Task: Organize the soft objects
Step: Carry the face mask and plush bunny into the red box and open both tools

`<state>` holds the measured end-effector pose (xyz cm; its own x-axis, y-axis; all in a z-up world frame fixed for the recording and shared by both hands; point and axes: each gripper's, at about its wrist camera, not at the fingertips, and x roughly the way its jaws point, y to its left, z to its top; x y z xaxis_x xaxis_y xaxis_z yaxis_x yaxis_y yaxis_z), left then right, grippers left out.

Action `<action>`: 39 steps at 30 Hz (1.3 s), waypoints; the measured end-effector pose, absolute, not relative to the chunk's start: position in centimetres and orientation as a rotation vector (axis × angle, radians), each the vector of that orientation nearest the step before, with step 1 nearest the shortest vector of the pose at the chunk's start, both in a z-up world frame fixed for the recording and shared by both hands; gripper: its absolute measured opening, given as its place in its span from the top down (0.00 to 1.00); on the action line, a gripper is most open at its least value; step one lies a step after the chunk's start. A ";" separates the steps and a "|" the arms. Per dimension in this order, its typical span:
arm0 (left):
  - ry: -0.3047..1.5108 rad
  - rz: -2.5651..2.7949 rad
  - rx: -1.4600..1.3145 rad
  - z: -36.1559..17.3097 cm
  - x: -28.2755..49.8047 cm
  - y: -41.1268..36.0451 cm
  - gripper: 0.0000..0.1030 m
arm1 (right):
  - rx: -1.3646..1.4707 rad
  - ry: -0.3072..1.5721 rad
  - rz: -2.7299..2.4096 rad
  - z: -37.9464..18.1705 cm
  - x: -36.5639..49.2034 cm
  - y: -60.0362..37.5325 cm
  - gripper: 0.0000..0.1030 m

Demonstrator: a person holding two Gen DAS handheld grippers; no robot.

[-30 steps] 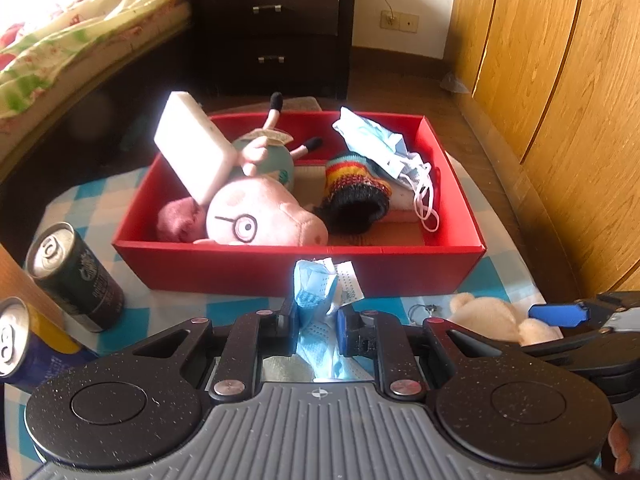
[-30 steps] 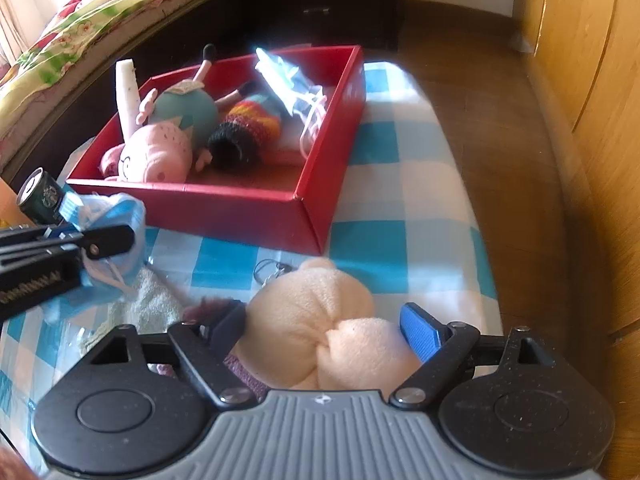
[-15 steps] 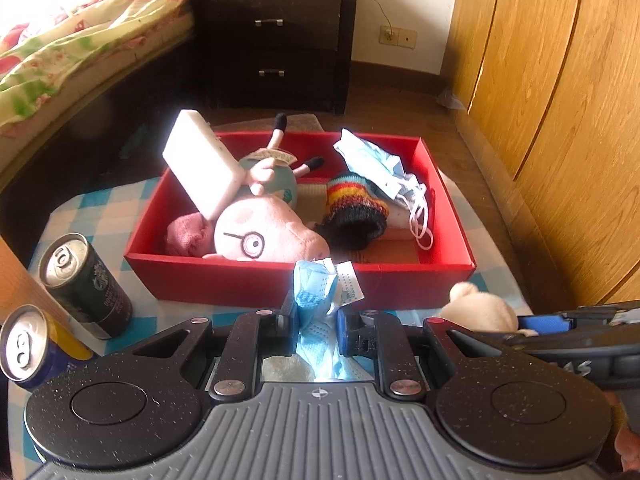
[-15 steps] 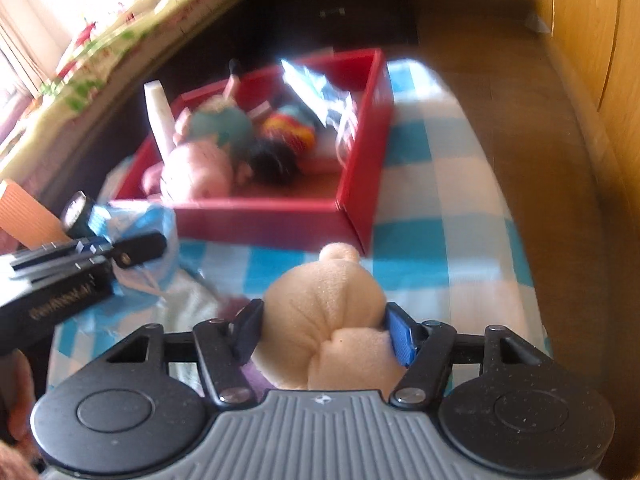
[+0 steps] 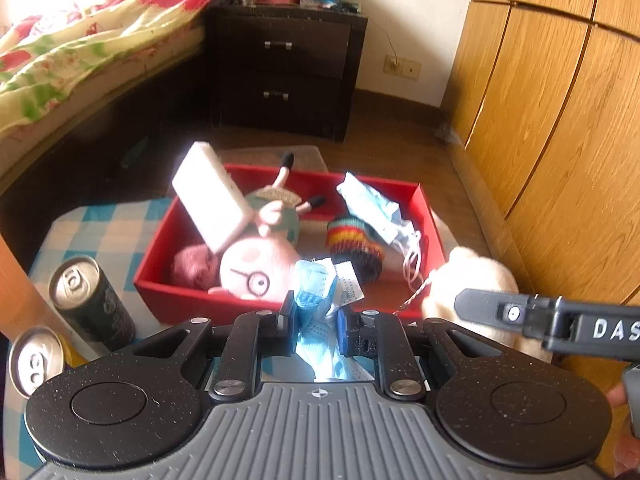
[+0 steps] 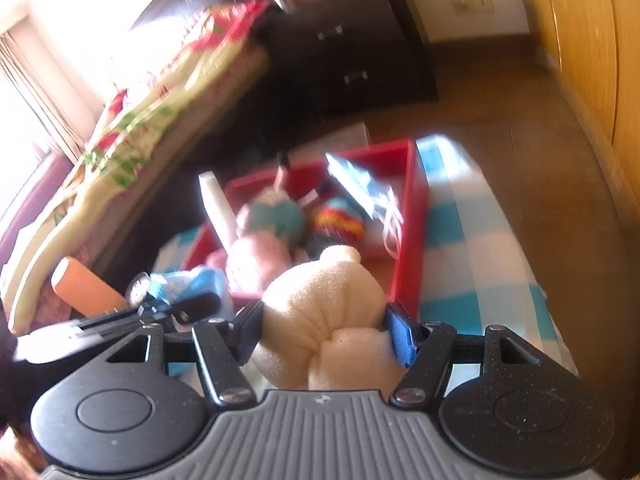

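Note:
My left gripper (image 5: 314, 322) is shut on a crumpled blue face mask (image 5: 318, 284), held up in front of the red box (image 5: 192, 300). My right gripper (image 6: 324, 332) is shut on a cream plush toy (image 6: 324, 300), lifted off the checked cloth (image 6: 472, 248); the same plush toy (image 5: 472, 280) shows at the right of the left wrist view behind the right gripper's finger. The red box (image 6: 416, 216) holds a pink pig plush (image 5: 256, 268), a striped knit piece (image 5: 352, 240), another blue mask (image 5: 372, 204) and a white block (image 5: 212, 200).
Two drink cans (image 5: 92, 300) stand on the checked cloth left of the box. An orange object (image 6: 84, 288) lies at the left. A bed (image 5: 80, 56), a dark nightstand (image 5: 288, 72) and a wooden wardrobe (image 5: 560, 120) surround the table.
The right gripper closed on the cream plush and lifted it off the cloth. The left gripper rose with the mask, so the box now sits lower and farther in both views.

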<state>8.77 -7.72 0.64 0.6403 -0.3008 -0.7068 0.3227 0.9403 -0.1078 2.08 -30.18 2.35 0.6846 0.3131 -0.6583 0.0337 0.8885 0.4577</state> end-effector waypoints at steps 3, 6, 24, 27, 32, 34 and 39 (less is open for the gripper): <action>0.785 -0.354 0.021 1.1 9.2 -7.8 0.83 | 0.472 0.761 0.157 3.4 2.2 -30.1 0.59; 0.771 -0.347 0.021 1.4 9.8 -8.0 0.83 | 0.485 0.721 0.155 4.0 2.7 -30.1 0.59; 0.739 -0.295 0.055 1.0 13.7 -8.6 0.82 | 0.481 0.665 0.087 3.8 7.3 -30.6 0.58; 0.734 -0.292 0.059 0.7 14.6 -9.0 0.82 | 0.471 0.663 0.073 3.3 8.4 -30.6 0.58; 0.742 -0.282 0.065 -0.4 16.0 -9.3 0.82 | 0.442 0.672 0.040 2.0 10.4 -30.8 0.58; 0.746 -0.274 0.066 -0.9 16.6 -9.4 0.82 | 0.430 0.680 0.034 1.5 11.1 -30.6 0.58; 0.750 -0.261 0.102 -1.5 17.9 -10.0 0.76 | 0.401 0.695 0.054 0.5 12.4 -29.7 0.55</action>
